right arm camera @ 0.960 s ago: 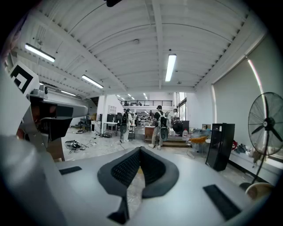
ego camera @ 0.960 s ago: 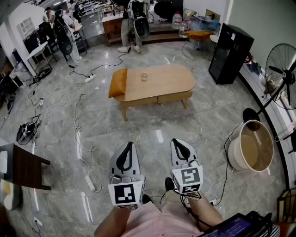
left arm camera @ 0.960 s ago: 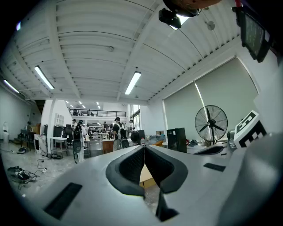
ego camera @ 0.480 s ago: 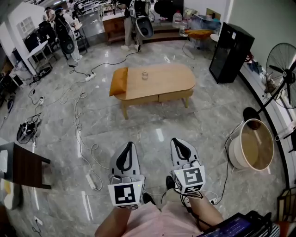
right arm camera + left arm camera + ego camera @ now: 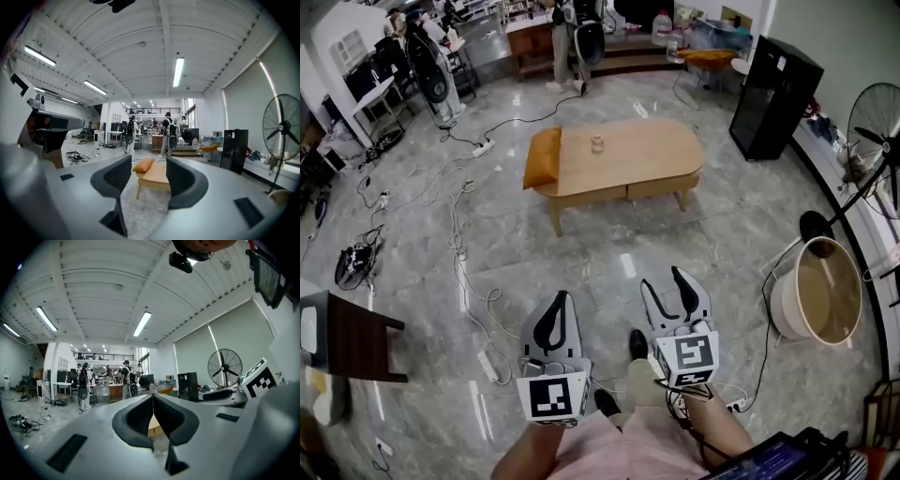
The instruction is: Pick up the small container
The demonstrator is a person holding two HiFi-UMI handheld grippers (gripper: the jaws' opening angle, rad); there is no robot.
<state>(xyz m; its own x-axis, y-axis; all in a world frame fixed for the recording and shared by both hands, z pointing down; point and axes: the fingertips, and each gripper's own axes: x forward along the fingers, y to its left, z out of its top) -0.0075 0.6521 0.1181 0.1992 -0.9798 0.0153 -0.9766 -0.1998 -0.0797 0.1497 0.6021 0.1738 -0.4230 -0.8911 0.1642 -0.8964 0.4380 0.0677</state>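
Observation:
The small container [image 5: 597,143] stands on the oval wooden coffee table [image 5: 647,155], far ahead across the floor, beside an orange cushion [image 5: 542,157]. My left gripper [image 5: 556,305] is held low near my body, jaws shut with nothing between them. My right gripper [image 5: 667,284] is beside it, jaws open and empty. In the right gripper view the table [image 5: 154,176] and cushion [image 5: 143,164] show between the fingers [image 5: 114,177]. In the left gripper view the shut gripper [image 5: 153,401] hides most of the table [image 5: 153,426]; the container does not show there.
Cables and power strips [image 5: 487,366] trail over the marble floor at left. A dark side table [image 5: 352,337] stands at the left edge. A round tub [image 5: 820,292], a standing fan [image 5: 877,127] and a black cabinet [image 5: 774,97] line the right. People [image 5: 564,33] stand at the back.
My right gripper's jaws have opened; they were shut before. The view has shifted slightly toward the table. The left gripper stays shut.

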